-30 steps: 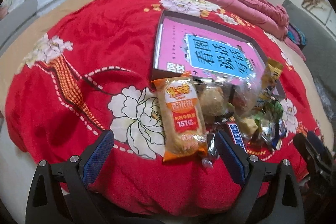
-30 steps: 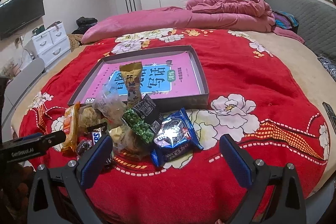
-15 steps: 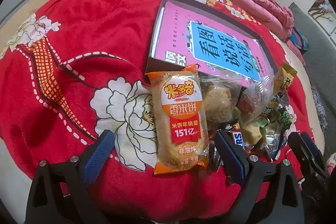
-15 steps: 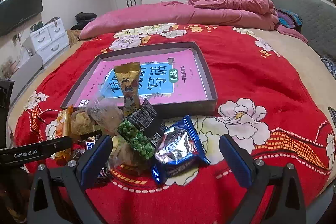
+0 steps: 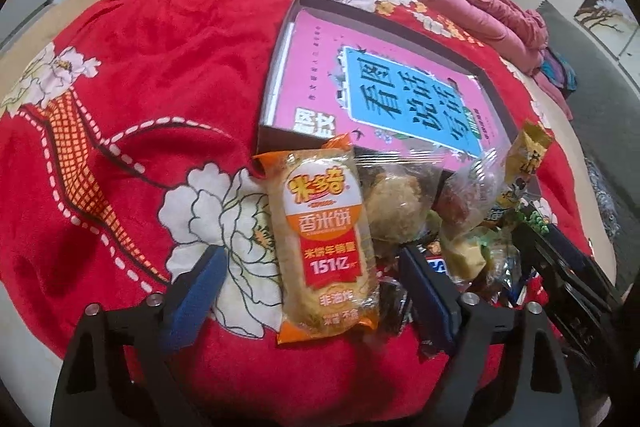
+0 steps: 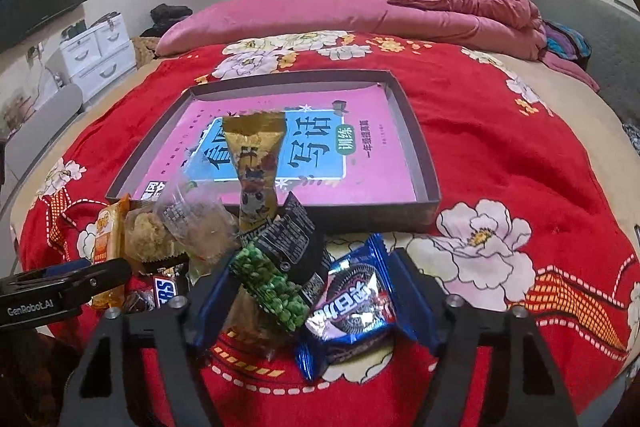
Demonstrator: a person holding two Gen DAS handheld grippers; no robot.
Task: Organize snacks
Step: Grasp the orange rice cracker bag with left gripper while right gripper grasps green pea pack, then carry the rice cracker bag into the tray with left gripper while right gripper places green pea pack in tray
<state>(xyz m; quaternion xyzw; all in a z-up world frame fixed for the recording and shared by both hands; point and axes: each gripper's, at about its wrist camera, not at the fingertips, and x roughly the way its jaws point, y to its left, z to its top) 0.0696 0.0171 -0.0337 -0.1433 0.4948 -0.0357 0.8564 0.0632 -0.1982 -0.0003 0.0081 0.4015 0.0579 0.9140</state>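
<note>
A pile of snack packs lies on the red flowered blanket in front of a shallow dark tray (image 5: 280, 51) (image 6: 418, 163) that holds a pink book. My left gripper (image 5: 312, 287) straddles the orange rice-cracker pack (image 5: 324, 247). Its jaws are closing, and the blue pads stand clear of the pack's sides. My right gripper (image 6: 312, 287) is also closing, with the green pea pack (image 6: 272, 287) and the blue Oreo pack (image 6: 352, 303) between its fingers. I see no pad pressing on either pack.
A tall yellow pack (image 6: 256, 171) stands at the tray's near wall. Clear bags of pastries (image 5: 396, 203) and a Snickers bar (image 6: 166, 289) fill the pile's middle. Pink bedding (image 6: 440, 7) is heaped at the bed's far end, white drawers (image 6: 100, 51) beyond the left edge.
Both grippers have come closer and lower over the snack pile. Their jaws have narrowed, the left around the orange pack, the right around the green and blue packs.
</note>
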